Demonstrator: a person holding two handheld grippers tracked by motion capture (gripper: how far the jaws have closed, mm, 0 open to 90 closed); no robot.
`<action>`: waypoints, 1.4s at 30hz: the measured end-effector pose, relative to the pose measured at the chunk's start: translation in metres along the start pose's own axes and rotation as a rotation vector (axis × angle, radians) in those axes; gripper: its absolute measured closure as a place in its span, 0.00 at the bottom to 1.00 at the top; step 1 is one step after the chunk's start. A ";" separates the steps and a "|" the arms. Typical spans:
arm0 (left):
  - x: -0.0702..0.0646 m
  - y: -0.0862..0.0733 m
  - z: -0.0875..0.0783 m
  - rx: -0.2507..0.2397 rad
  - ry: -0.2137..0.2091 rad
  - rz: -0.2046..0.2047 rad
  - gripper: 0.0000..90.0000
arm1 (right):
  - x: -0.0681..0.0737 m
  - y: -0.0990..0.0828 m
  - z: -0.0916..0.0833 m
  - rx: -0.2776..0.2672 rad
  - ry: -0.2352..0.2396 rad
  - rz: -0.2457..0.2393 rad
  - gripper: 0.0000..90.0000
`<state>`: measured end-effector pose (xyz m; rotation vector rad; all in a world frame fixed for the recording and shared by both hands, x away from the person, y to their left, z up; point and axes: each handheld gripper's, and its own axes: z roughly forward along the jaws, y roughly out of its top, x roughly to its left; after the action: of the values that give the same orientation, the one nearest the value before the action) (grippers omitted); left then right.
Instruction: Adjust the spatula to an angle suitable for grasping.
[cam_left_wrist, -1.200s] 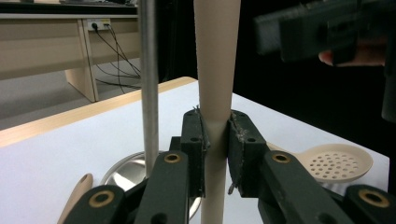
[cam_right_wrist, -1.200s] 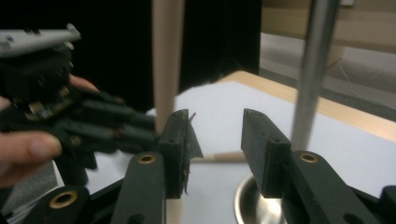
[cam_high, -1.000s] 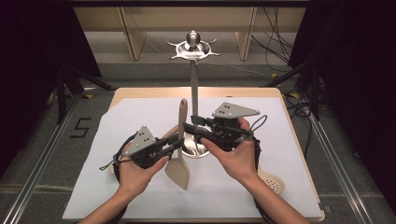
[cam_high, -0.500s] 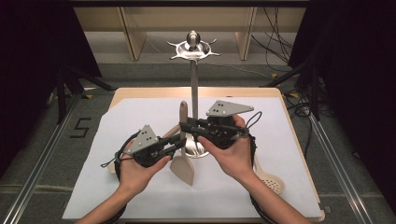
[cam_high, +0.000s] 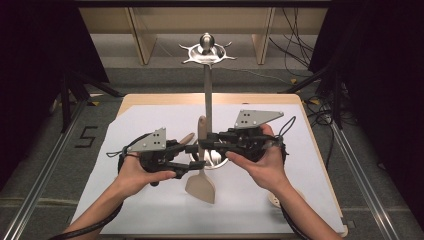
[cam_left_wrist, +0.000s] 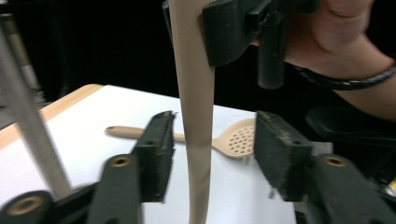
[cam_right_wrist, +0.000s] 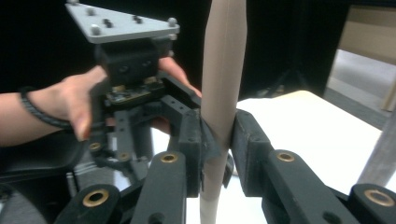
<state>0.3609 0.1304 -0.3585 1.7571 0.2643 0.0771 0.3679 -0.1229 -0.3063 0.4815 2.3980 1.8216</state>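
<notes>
A beige spatula (cam_high: 201, 185) stands upright over the white mat, blade down and handle up, in front of the metal stand's pole. My right gripper (cam_high: 204, 145) comes in from the right and is shut on the handle (cam_right_wrist: 224, 60); its pads press both sides after just closing. My left gripper (cam_high: 196, 156) reaches in from the left lower on the handle. Its jaws have just been opening. In the left gripper view the handle (cam_left_wrist: 196, 116) passes between the pads (cam_left_wrist: 161, 149) with a gap on each side.
A metal utensil stand (cam_high: 206, 50) with a crown of hooks rises from a round base behind the grippers. A beige slotted spoon (cam_left_wrist: 238, 140) lies flat on the mat (cam_high: 150, 125) at the near right, by my right forearm. The table's wooden edge (cam_high: 165, 97) runs along the back.
The right gripper's jaws have closed onto the spatula handle. The left gripper's jaws have spread apart and let go of it. Both hands stay roughly where they were.
</notes>
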 end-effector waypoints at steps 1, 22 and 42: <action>0.000 0.001 0.001 -0.001 -0.017 -0.003 0.61 | 0.000 0.000 -0.001 0.004 0.023 0.019 0.84; -0.001 0.012 0.002 0.030 0.124 -0.048 0.85 | 0.009 0.000 -0.011 -0.060 -0.054 0.016 0.71; -0.001 0.024 0.005 0.029 0.218 -0.034 0.85 | -0.009 -0.045 -0.029 0.005 -0.389 0.131 0.74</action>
<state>0.3639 0.1214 -0.3364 1.7735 0.4559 0.2419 0.3598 -0.1635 -0.3423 0.9184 2.1494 1.5873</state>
